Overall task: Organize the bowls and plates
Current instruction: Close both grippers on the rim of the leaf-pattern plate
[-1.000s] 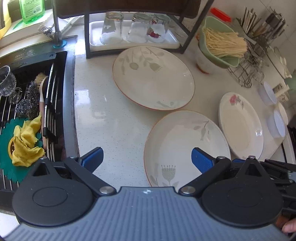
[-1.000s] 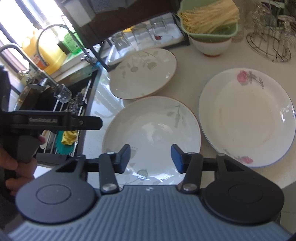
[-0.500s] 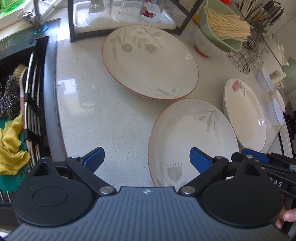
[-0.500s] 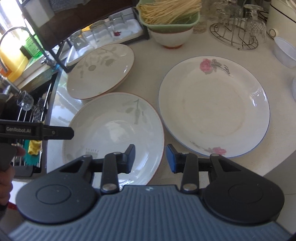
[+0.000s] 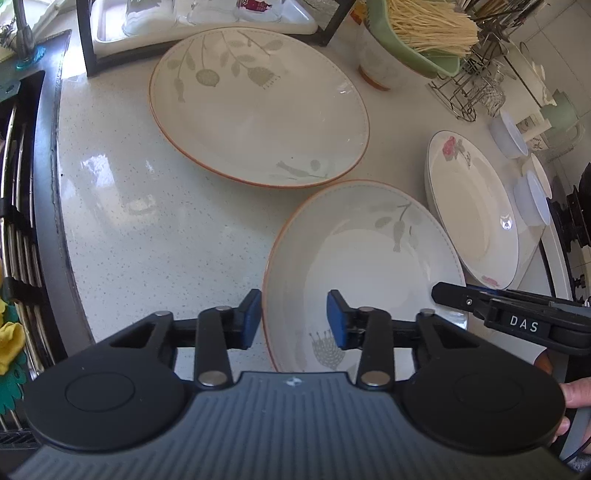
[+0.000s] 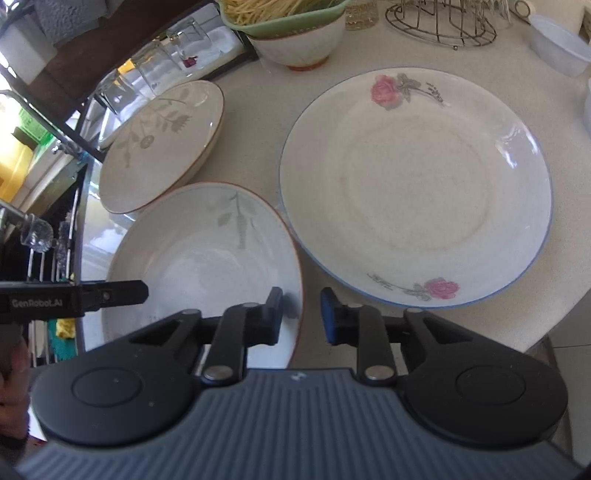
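The left tool is part-open with its blue pads straddling the near-left rim of the nearer leaf plate, one pad outside the orange edge and one over the inside; nothing is pinched yet. The right tool is likewise spread across the same plate's right rim, though from these angles I cannot tell whether either pad already touches the glaze.

The plate looks like glazed ceramic: stiff, fairly heavy, slick and breakable. The thin raised rim is the only place to take hold, and a grip on two opposite sides should keep it from tipping or sliding out.

It sits on the pale tabletop, just beside the far leaf plate and almost touching the rose plate. Lifting straight up seems safest before any sideways move. To the left there is open tabletop up to the sink edge; behind stand the glass rack and the green bowl of sticks, and to the right the small white bowls near the tabletop's edge.
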Demonstrator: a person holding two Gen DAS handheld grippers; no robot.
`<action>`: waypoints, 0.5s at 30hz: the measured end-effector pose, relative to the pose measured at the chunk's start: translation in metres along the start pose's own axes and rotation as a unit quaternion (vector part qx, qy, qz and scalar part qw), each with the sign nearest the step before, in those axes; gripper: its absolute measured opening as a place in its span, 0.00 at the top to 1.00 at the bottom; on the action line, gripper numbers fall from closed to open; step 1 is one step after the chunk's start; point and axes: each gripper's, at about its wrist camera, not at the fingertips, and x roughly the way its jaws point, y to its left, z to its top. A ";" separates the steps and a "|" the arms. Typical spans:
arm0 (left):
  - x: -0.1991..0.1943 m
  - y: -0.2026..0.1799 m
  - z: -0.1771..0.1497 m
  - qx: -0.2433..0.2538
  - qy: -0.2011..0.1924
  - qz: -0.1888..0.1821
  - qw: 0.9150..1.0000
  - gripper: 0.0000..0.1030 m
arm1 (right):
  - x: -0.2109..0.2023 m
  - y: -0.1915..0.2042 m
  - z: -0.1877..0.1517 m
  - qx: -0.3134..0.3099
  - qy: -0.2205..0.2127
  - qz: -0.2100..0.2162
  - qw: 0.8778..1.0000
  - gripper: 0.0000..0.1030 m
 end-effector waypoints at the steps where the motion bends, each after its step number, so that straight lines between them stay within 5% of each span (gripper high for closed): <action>1: 0.001 0.000 0.000 -0.002 0.000 -0.001 1.000 0.63 | 0.001 -0.001 0.000 0.005 -0.002 0.009 1.000 0.83; 15: 0.001 0.001 0.004 -0.019 -0.012 0.011 1.000 0.69 | 0.010 -0.015 0.009 0.017 0.000 0.066 0.998 0.83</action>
